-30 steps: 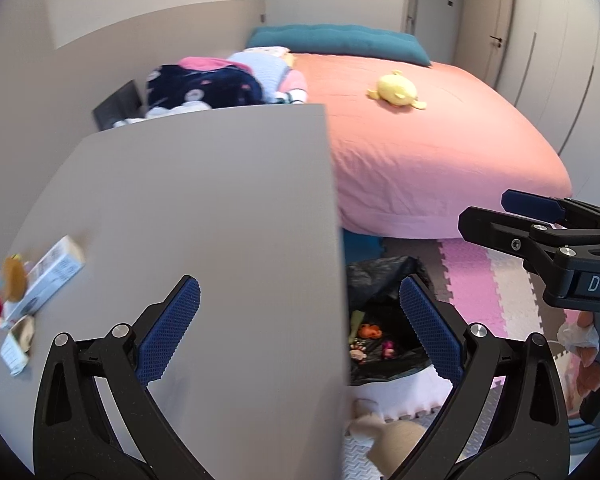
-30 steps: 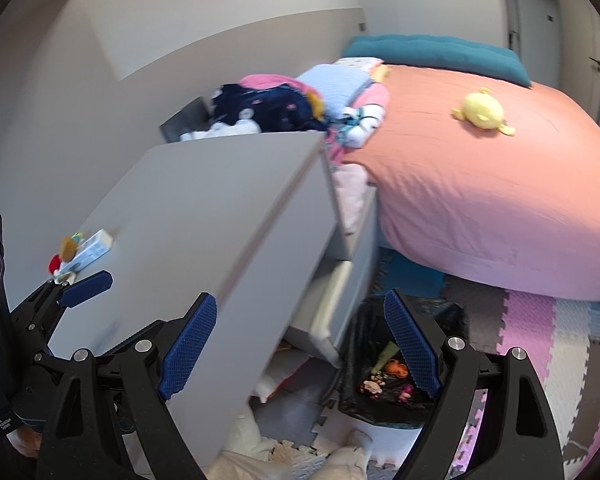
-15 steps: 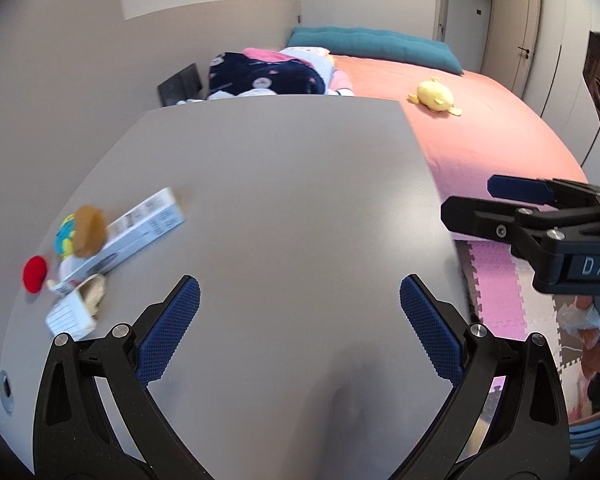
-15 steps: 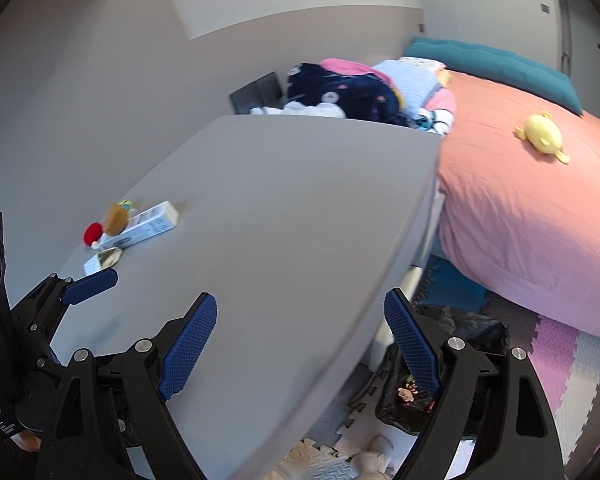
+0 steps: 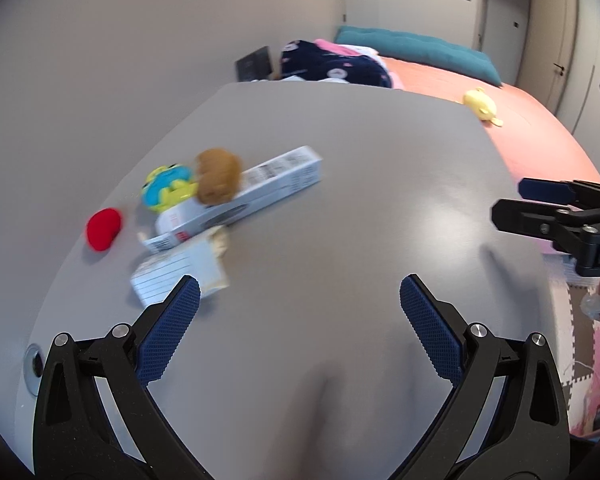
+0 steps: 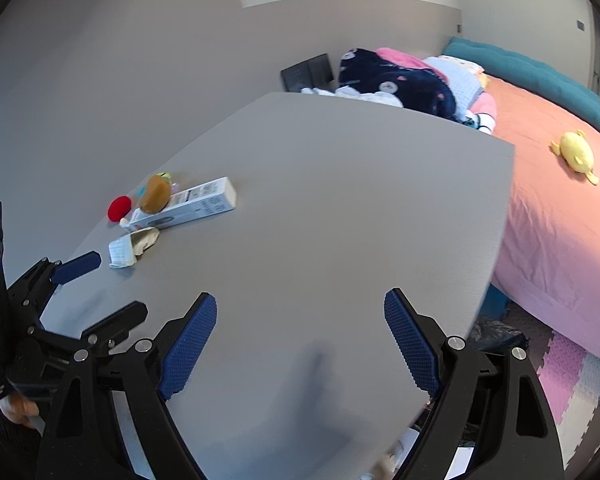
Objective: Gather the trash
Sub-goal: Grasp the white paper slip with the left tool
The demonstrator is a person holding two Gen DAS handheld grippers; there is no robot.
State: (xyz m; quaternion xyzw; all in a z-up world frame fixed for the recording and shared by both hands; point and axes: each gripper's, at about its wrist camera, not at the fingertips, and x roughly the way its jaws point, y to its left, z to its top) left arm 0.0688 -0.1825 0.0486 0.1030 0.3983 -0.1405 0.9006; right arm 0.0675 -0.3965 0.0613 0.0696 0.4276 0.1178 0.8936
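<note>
On the grey tabletop (image 5: pixel 340 200) lies a cluster of litter: a long white carton (image 5: pixel 252 188), a small lined paper packet (image 5: pixel 176 276) with a crumpled wrapper beside it, a brown round lump (image 5: pixel 218 176), a yellow-and-blue toy (image 5: pixel 164 186) and a red blob (image 5: pixel 103 228). My left gripper (image 5: pixel 298 284) hangs open over the table, its left fingertip just in front of the packet, with nothing between the pads. My right gripper (image 6: pixel 300 296) is open and empty too, further right of the carton (image 6: pixel 188 204). A black trash bag (image 6: pixel 496 332) sits on the floor past the table's right edge.
A bed (image 6: pixel 560 208) with a salmon cover and a yellow plush (image 6: pixel 576 154) stands to the right. Piled clothes (image 6: pixel 396 80) lie behind the table's far edge. Pink and grey foam mats (image 6: pixel 572 376) cover the floor. A wall bounds the table's left side.
Both grippers have swung left, away from the bed and the trash bag, over the tabletop. The litter cluster now sits much closer to the left gripper. Both stay open.
</note>
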